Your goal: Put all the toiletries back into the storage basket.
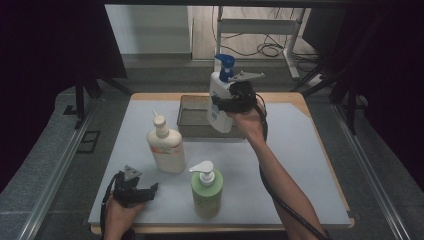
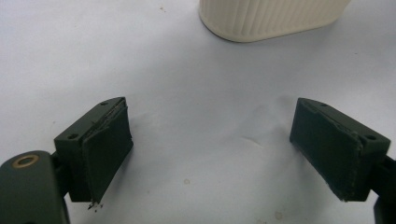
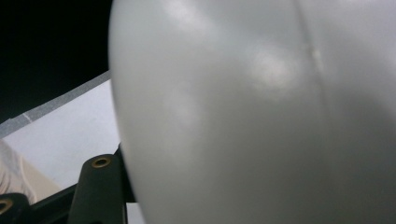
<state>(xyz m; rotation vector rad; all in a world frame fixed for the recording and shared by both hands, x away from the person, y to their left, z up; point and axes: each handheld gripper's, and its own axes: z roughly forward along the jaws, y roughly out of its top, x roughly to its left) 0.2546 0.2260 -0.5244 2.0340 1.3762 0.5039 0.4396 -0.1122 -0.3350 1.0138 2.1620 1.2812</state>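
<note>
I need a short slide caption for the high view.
Right gripper holds a white pump bottle above the grey tray.

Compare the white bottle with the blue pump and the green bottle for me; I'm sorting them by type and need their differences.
The white bottle with the blue pump is held in the right gripper over the grey tray; the green bottle stands on the table, untouched. The first has a white body, the green bottle a white pump. The held one looks taller and slimmer, the green one squatter. Both are upright pump dispensers.
</note>
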